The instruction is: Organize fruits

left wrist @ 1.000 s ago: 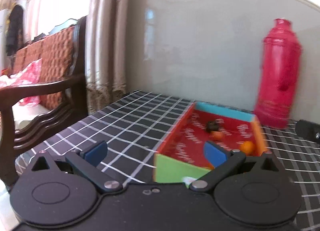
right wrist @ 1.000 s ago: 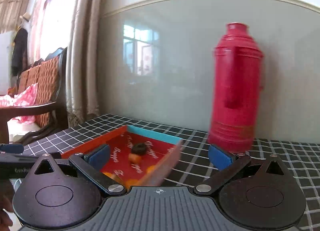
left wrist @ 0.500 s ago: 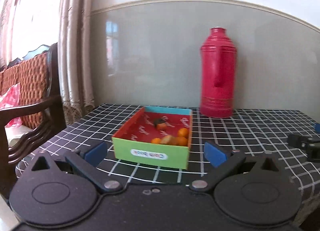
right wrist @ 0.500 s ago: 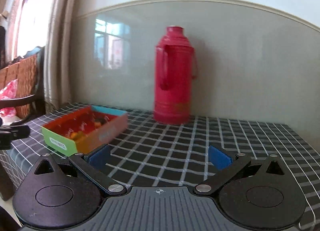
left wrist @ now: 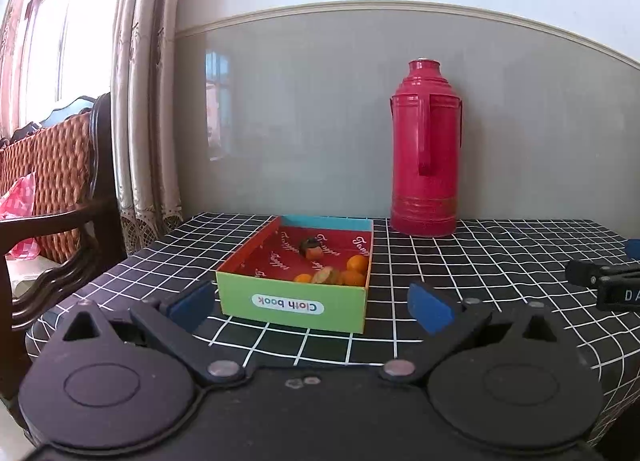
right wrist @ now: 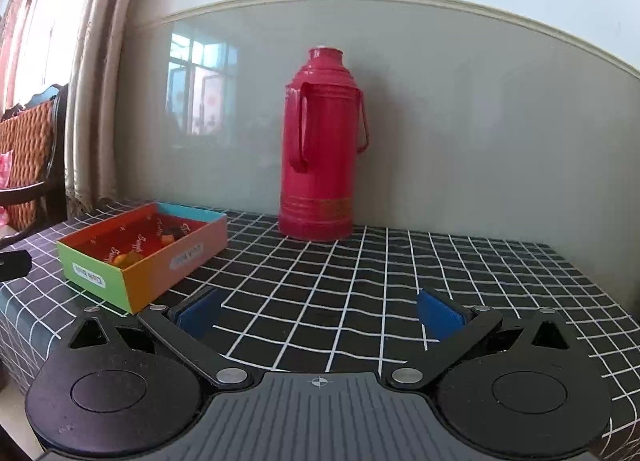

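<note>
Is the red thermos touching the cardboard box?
Apart. The right wrist view shows bare checked cloth between the red thermos and the cardboard box.

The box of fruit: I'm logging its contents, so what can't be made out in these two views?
- Right wrist view: the box's near wall hides most of the fruit.
- Left wrist view: the dark piece at the back is too small to identify.
- Left wrist view: the sliced piece overlaps the orange fruits, so no sure count.
- Left wrist view: the right gripper is cut off by the edge.

A shallow multicoloured cardboard box (right wrist: 149, 250) holding small orange fruits (right wrist: 128, 257) sits near the black grid-patterned table's (right wrist: 360, 281) left edge; a tall red thermos flask (right wrist: 322, 149) stands at its back edge.
</note>
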`<state>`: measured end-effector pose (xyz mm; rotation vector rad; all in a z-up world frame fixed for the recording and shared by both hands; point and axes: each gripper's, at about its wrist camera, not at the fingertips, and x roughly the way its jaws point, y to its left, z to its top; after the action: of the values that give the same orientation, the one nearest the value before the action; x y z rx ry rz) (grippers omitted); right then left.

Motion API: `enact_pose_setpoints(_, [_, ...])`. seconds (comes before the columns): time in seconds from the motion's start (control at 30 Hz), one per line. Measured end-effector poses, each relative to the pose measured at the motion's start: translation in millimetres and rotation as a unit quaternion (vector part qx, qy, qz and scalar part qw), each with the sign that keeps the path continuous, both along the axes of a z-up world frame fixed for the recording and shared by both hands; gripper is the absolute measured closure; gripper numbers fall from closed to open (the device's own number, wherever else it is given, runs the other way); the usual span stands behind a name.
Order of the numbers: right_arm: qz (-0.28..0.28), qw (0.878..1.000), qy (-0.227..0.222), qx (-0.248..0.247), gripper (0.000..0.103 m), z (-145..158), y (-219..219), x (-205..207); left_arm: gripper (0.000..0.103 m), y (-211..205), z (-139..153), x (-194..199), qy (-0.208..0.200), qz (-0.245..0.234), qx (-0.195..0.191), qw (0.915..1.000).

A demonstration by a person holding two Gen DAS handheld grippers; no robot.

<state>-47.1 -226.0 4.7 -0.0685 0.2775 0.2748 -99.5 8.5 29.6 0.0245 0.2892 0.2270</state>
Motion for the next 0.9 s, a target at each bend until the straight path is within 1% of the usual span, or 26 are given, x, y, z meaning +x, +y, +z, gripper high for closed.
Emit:
enact_pose_setpoints(0.13, [0.003,1.000,-0.001,-0.016,0.000,-1.5,5.0,0.6,0.006,3.3,-0.2,-0.6,0.001,0.003,-0.009,1.0000])
enact_pose_setpoints(0.33, [0.002,1.000,0.005,-0.003,0.000,-1.5,0.4,3.3,0.006,3.9,0.0,0.3,0.003,0.005,-0.013,0.9999])
enact_pose_setpoints(0.53, [0.003,1.000,0.005,-0.008,0.000,-1.2,3.4,2.7,0.006,2.7,0.2,0.7,0.004,0.004,-0.012,0.9999])
enact_pose_setpoints(0.9, [0.003,1.000,0.005,0.000,0.000,-0.6,-1.4,3.8,0.006,1.5,0.5,1.5,0.005,0.003,-0.008,0.9999])
